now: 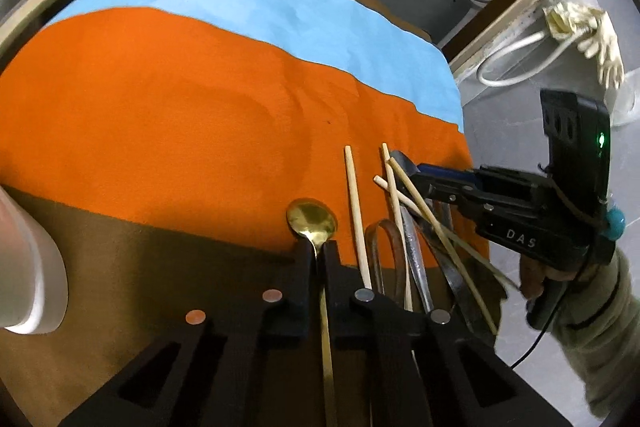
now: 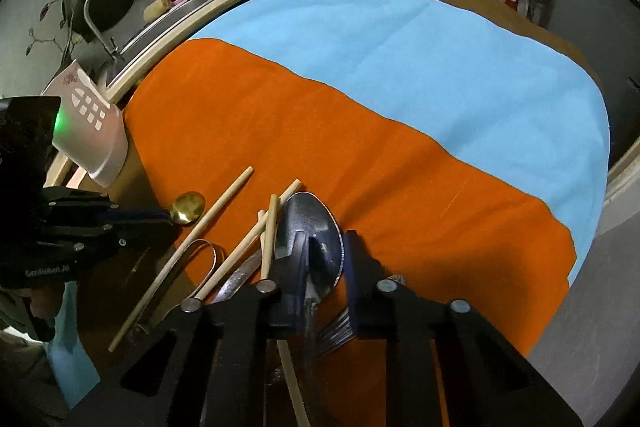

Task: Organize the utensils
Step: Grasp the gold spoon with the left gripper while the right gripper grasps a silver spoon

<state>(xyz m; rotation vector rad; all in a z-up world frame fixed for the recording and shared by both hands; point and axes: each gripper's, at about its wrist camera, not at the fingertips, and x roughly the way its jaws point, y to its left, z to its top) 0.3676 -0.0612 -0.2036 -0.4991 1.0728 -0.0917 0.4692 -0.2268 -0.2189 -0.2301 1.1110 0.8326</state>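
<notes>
Round table, brown top, with an orange cloth over the middle and a light blue cloth beyond it toward the far edge. The utensils lie bunched at the near edge, half on the orange cloth, half on bare brown table.

My left claw is pressed together on the thin handle of the gold spoon; the bowl sticks out just past the tips, over the near border of the orange cloth. In the right wrist view that claw reaches in from the left side with the gold spoon at its tip.

My right claw sits over the large steel spoon. The left finger lies on the bowl, the handle runs back between the fingers, and the right finger stands a little off the bowl's rim. Pinch looks made, not certain.

Four wooden chopsticks lie crossed between the two spoons, along with a loop-handled metal utensil.

White perforated utensil holder stands at the table's left edge, well apart from the pile.
</notes>
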